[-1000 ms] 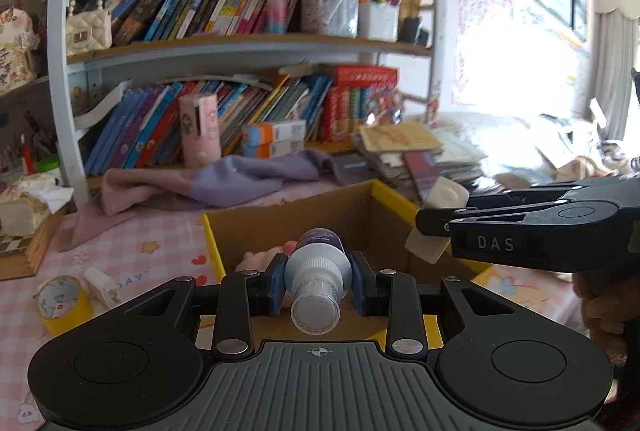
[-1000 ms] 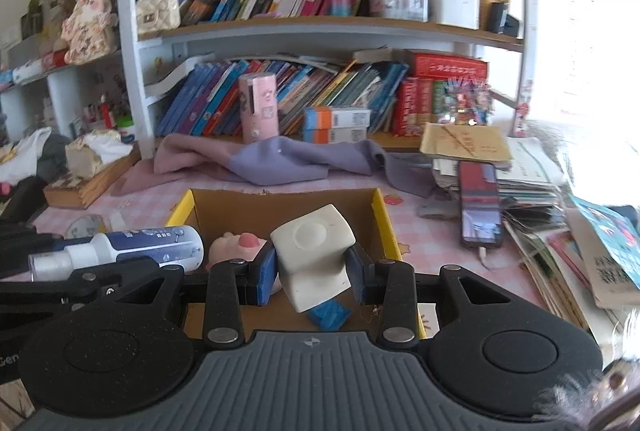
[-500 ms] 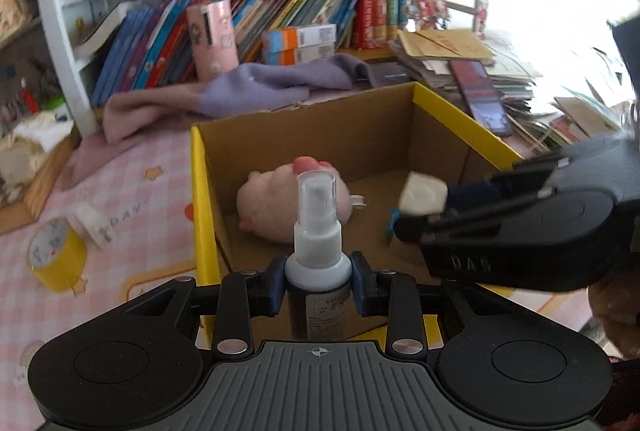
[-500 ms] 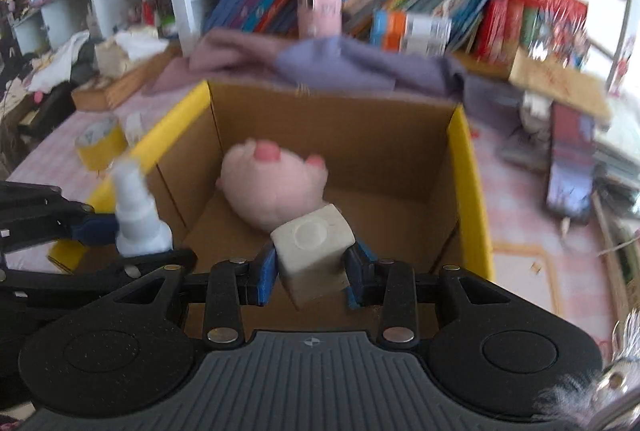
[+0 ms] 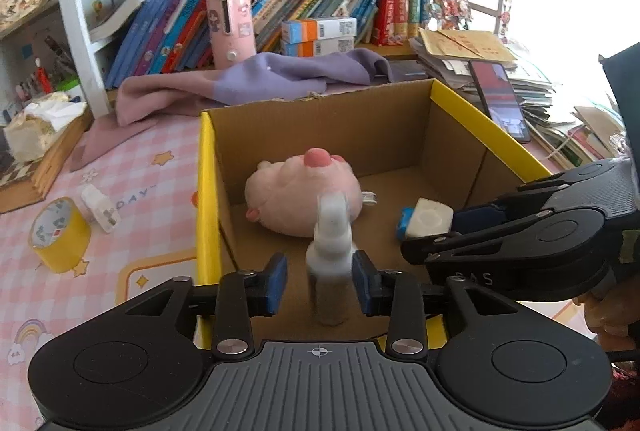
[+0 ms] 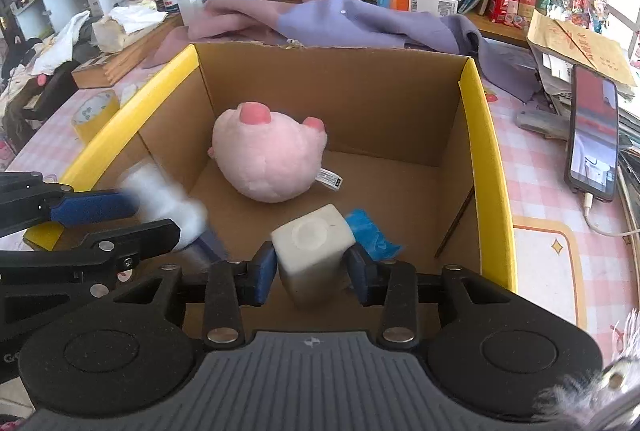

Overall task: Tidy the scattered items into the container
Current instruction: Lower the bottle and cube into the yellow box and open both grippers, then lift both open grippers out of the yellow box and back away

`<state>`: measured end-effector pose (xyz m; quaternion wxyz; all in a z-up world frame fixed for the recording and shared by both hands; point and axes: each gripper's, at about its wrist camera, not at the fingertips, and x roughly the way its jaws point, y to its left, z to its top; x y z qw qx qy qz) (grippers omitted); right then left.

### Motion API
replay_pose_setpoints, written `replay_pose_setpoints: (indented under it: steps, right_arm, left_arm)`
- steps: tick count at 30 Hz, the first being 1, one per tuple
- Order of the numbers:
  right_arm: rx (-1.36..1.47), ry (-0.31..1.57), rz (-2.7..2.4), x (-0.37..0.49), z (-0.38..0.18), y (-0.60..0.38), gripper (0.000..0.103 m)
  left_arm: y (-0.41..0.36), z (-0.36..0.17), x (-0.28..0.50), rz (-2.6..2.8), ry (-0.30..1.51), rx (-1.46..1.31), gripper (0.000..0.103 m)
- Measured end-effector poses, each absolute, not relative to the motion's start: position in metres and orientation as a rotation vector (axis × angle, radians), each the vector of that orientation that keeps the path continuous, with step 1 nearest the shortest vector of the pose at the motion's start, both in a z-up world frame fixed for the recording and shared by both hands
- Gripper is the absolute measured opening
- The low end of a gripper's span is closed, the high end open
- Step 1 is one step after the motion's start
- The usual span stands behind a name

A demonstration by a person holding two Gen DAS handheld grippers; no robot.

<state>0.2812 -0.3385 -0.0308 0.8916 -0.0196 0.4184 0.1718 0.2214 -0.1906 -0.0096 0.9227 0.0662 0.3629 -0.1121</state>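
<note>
A cardboard box with yellow rims (image 5: pixel 206 191) (image 6: pixel 486 167) holds a pink plush toy (image 5: pixel 304 197) (image 6: pixel 268 155) and a blue wrapper (image 6: pixel 370 233). My left gripper (image 5: pixel 320 277) is over the box with its jaws spread; a white spray bottle (image 5: pixel 330 255) stands blurred between them, free of the left pad. It shows blurred in the right wrist view (image 6: pixel 168 207). My right gripper (image 6: pixel 310 269) is inside the box, its jaws slightly spread around a white cube (image 6: pixel 312 249) (image 5: pixel 430 219); a thin gap shows on both sides.
A yellow tape roll (image 5: pixel 60 235) (image 6: pixel 94 115) and a small white clip (image 5: pixel 100 209) lie on the pink checked table left of the box. A purple cloth (image 5: pixel 256 83) lies behind it. A phone (image 6: pixel 594 131) rests on stacked papers at the right. Bookshelves stand behind.
Both grippers moved down into the box. The left jaws opened and released the spray bottle, which is now blurred. The right jaws have spread slightly around the cube.
</note>
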Motion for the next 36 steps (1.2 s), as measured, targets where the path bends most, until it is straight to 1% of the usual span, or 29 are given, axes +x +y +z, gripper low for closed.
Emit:
replay_pose_setpoints:
  steps: [1,3,5,7,8,11,13,16,18,21,28,36]
  right_arm:
    - [-0.038,0.861,0.360,0.280,-0.030,-0.339,0.044]
    - [-0.039,0.832,0.355,0.276,-0.025,-0.339,0.047]
    - [-0.038,0.803,0.350,0.271,-0.020,-0.341,0.049]
    - [-0.034,0.770,0.345,0.267,-0.015,-0.342,0.051]
    - [-0.033,0.754,0.343,0.264,-0.012,-0.343,0.052]
    - [-0.034,0.708,0.321,0.258,-0.002,-0.344,0.062]
    - [-0.026,0.677,0.306,0.253,0.004,-0.346,0.065]
    - [-0.021,0.658,0.273,0.246,0.008,-0.347,0.072]
    - [-0.014,0.652,0.248,0.242,0.010,-0.347,0.077]
    - [0.000,0.639,0.214,0.234,0.013,-0.347,0.081]
    - [0.006,0.622,0.161,0.211,0.018,-0.333,0.082]
    - [0.004,0.603,0.090,0.181,0.023,-0.301,0.086]
  left_arm:
    - [-0.191,-0.008,0.220,-0.216,0.735,0.139,0.049]
    - [-0.190,-0.006,0.215,-0.203,0.717,0.138,0.055]
    - [-0.188,-0.003,0.211,-0.200,0.701,0.123,0.057]
    - [-0.185,0.000,0.206,-0.182,0.672,0.112,0.066]
    - [-0.184,0.002,0.203,-0.180,0.657,0.104,0.067]
    - [-0.180,0.010,0.197,-0.181,0.622,0.087,0.071]
    - [-0.179,0.016,0.193,-0.171,0.589,0.093,0.079]
    - [-0.177,0.022,0.189,-0.179,0.561,0.090,0.084]
    - [-0.176,0.024,0.186,-0.190,0.550,0.095,0.086]
    - [-0.173,0.025,0.181,-0.214,0.534,0.105,0.088]
    - [-0.157,0.028,0.165,-0.268,0.508,0.107,0.088]
    - [-0.118,0.029,0.142,-0.294,0.483,0.093,0.088]
